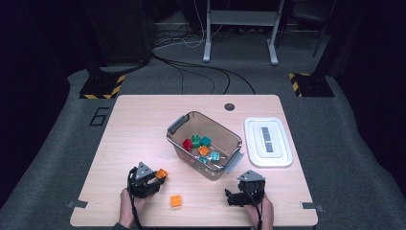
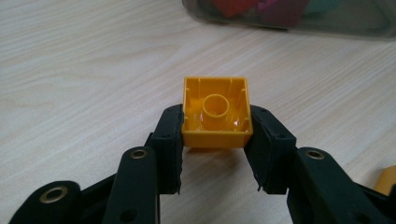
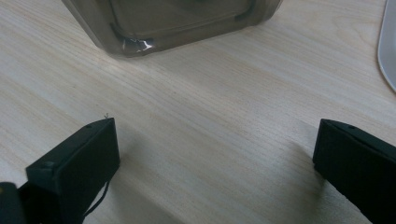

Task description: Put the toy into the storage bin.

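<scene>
Left gripper (image 1: 157, 176): at about 7 o'clock on the table, in the person's left hand; its jaws are clamped on the two sides of an orange brick (image 2: 216, 112), pads pressed flat against it

Held brick: square, hollow underside with a round tube turned toward the left gripper view's camera; in the high view it sits at the gripper's tip, pointing toward 2 o'clock, between the gripper and the bin

Loose brick (image 1: 175, 201): a second orange brick lying on the bare table at about 6 o'clock, just right of the left gripper and apart from it

Table (image 1: 139, 124): pale wood grain, with a small dark round hole near its 12 o'clock edge

Bin (image 1: 178, 123): clear smoky plastic tub at the table's centre, set at a slant, grey latch handles at its 10 o'clock and 4 o'clock ends; inside lie red, green, teal and orange bricks in a loose heap

Right gripper (image 1: 231, 197): at about 5 o'clock on the table, in the person's right hand, near the bin's closer corner; its jaws stand wide apart with only bare table between them, nothing held

Lid (image 1: 267, 142): white, flat on the table at 3 o'clock, just right of the bin, a grey strip along its middle
</scene>
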A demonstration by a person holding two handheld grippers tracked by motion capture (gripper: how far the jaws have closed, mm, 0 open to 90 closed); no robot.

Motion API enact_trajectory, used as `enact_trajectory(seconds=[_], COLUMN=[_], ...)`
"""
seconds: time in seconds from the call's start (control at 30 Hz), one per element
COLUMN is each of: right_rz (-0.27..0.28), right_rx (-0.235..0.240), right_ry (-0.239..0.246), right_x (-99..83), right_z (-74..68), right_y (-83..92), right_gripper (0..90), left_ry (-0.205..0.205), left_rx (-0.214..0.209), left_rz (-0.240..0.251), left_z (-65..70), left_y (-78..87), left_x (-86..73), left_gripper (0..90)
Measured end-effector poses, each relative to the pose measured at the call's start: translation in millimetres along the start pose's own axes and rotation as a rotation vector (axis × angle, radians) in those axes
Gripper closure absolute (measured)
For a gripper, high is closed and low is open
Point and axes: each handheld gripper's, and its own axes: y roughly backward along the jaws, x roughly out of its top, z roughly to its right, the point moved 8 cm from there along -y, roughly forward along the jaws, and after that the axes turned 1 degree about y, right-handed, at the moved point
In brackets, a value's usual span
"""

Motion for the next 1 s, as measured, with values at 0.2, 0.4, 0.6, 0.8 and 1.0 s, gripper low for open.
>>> enact_trajectory(seconds=[0.2,0.4,0.6,0.8,1.0], right_rz=[-0.002,0.0,0.0,0.0,0.0], right_rx=[0.0,0.0,0.0,0.0,0.0], right_ry=[0.004,0.0,-0.001,0.0,0.0], right_x=[-0.2,-0.1,0.0,0.0,0.0], right_z=[0.3,0.0,0.0,0.1,0.0], right_y=[0.1,0.1,0.0,0.0,0.0], right_gripper=[0.0,0.0,0.0,0.0,0.0], left_ry=[0.004,-0.002,-0.009,-0.025,-0.04], left_rx=[-0.001,-0.006,-0.015,-0.011,-0.013], left_rz=[0.022,0.043,0.052,0.073,0.086], left_z=[-1.5,-3.0,-5.4,-7.1,-7.9], left_y=[4.0,10.2,16.7,24.8,32.0], left_x=[11.1,22.3,30.6,43.3,55.3], left_gripper=[58.5,58.5,58.5,58.5,58.5])
